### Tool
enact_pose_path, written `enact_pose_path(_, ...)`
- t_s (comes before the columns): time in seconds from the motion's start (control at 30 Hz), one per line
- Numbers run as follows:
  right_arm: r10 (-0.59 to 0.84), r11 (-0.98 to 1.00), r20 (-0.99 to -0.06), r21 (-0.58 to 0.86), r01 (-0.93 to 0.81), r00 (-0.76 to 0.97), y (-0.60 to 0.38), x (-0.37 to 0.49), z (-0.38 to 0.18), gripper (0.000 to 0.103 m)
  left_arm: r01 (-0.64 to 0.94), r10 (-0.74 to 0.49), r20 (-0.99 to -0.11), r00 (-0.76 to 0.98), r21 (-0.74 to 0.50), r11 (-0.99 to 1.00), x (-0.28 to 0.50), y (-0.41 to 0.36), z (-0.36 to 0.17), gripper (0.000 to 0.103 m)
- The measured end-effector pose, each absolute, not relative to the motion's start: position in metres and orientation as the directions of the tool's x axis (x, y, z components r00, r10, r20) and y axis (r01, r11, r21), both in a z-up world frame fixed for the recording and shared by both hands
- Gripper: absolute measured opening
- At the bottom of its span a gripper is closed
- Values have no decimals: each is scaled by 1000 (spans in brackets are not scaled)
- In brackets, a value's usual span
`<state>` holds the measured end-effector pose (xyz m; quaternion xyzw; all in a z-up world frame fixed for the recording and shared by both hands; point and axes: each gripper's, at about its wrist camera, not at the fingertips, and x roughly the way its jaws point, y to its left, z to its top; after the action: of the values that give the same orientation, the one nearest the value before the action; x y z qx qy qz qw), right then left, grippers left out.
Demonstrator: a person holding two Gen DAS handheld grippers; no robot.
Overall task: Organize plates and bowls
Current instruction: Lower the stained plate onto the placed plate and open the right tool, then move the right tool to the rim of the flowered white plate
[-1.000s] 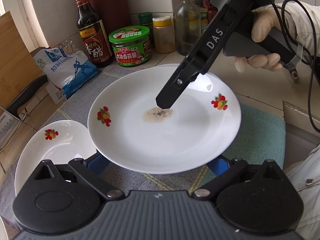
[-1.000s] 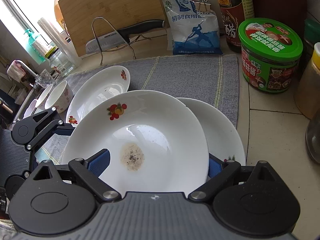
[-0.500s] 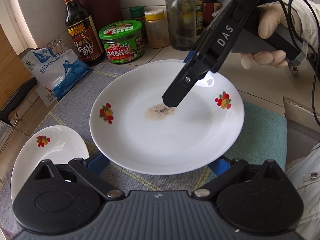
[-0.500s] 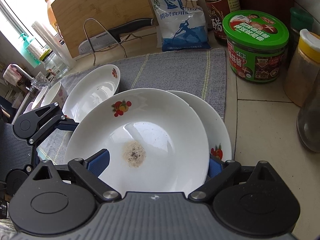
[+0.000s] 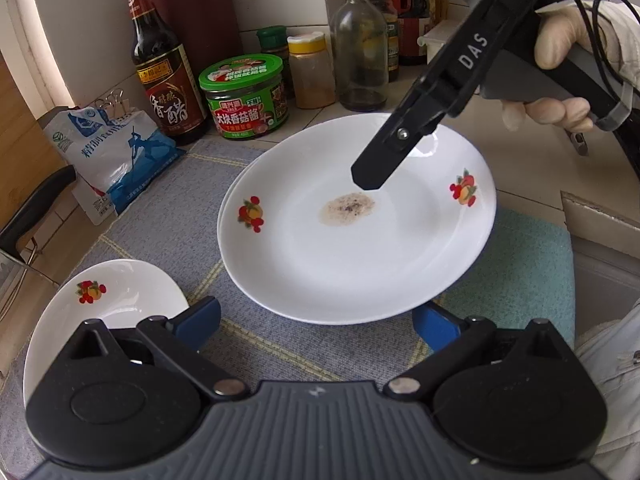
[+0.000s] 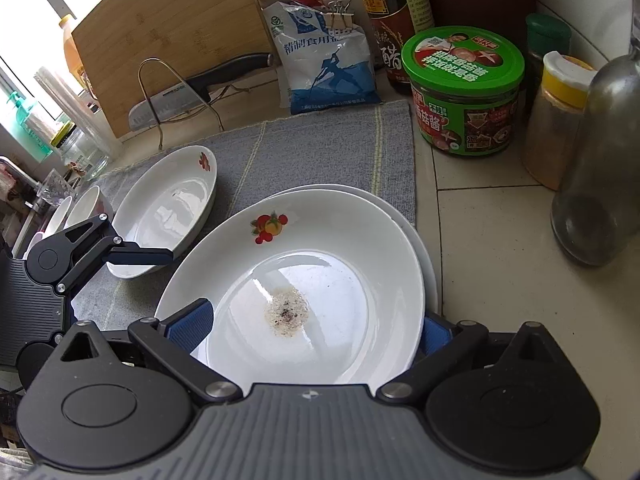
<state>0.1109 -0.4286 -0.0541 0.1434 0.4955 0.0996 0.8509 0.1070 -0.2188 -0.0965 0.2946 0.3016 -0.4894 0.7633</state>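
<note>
Dirty plate [image 5: 360, 248] sits mid-frame in left wrist view, stacked on a 2nd plate [image 6: 416, 220] whose rim peeks out at 12–2 o'clock in right wrist view. Both rest on grey mat [image 5: 168, 200], right edge over a teal cloth [image 5: 520, 264]. Inside top plate: brownish speckled residue patch [image 5: 347, 209] at centre, fruit prints at 9 and 3 o'clock on its wall.

Right gripper [image 6: 312, 328] straddles the near rim of the top plate, blue pads either side; can't tell if it's clamped or just around it, as the plate hides the tips. Left gripper [image 5: 316, 320] is spread wide, nothing between fingers, plate edge just past its tips.

A 3rd plate [image 5: 120, 300] at 8 o'clock in left view, partly cut off by the gripper body; looks clean. Two small bowls [image 6: 76, 208] at 9 o'clock in right view, mostly hidden, contents not visible.

Back row, 10–1 o'clock: salt bag [image 5: 112, 152] w/ binder clip, vinegar bottle [image 5: 164, 68], green-lidded sauce jar [image 5: 244, 96], yellow-capped spice jar [image 5: 310, 70], near-empty glass bottle [image 5: 360, 48] w/ dark dregs. Cutting board [image 6: 172, 36] and knife [image 6: 200, 84] on wire rack at 11 o'clock, right view.
</note>
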Motion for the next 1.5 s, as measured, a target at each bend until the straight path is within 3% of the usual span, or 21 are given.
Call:
enact_pose_path(0.4, 200, 965, -836, 259, 47, 511, -418, 97, -47, 103, 914, -595, -718, 361, 146, 378, 105, -196, -89, 102)
enact_pose_path(0.7, 94, 988, -863, 143, 63, 496, -405, 87, -52, 103, 852, -617, -654, 437, 83, 516, 89, -151, -66, 102)
enact_pose_path(1.03, -66, 997, -783, -74, 13, 619, -351, 70, -29, 103, 640, -453, -647, 614, 72, 765, 94, -95, -69, 102)
enact_pose_path(1.5, 126, 978, -772, -9, -208, 623, -288, 119, -25, 103, 539, -354, -696, 625, 57, 840, 121, -69, -101, 102)
